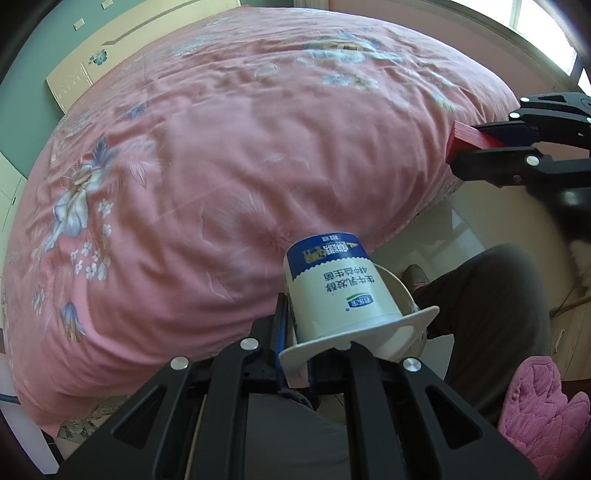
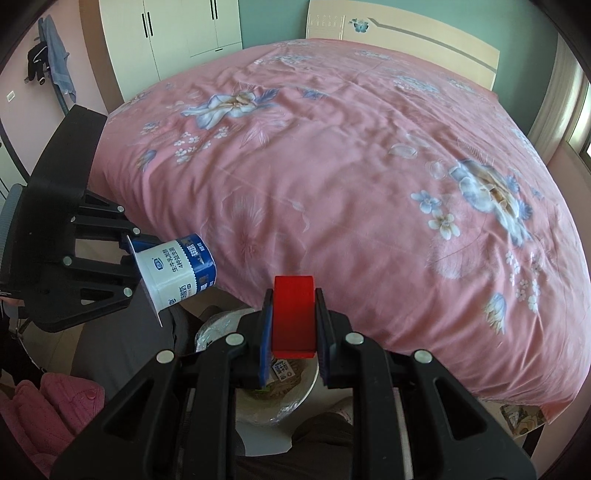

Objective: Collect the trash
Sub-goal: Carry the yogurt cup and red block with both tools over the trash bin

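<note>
My left gripper [image 1: 297,350] is shut on the rim flange of a white and blue yogurt cup [image 1: 332,291], which tilts away from it with its base pointing up at the bed. The right wrist view shows that cup [image 2: 177,269] and the left gripper [image 2: 129,251] at the left. My right gripper [image 2: 293,295] is shut on a red box [image 2: 293,317], gripped between its blue pads. Beneath the box stands a lined trash bin [image 2: 312,380] with wrappers inside. In the left wrist view, the right gripper [image 1: 458,147] and red box [image 1: 467,138] are at the right edge.
A bed with a pink floral quilt [image 2: 351,166] fills most of both views, its edge close to both grippers. A person's legs in dark trousers [image 1: 491,317] and pink slippers [image 1: 543,410] are beside the bin. A white wardrobe [image 2: 177,33] and headboard [image 2: 406,40] stand behind.
</note>
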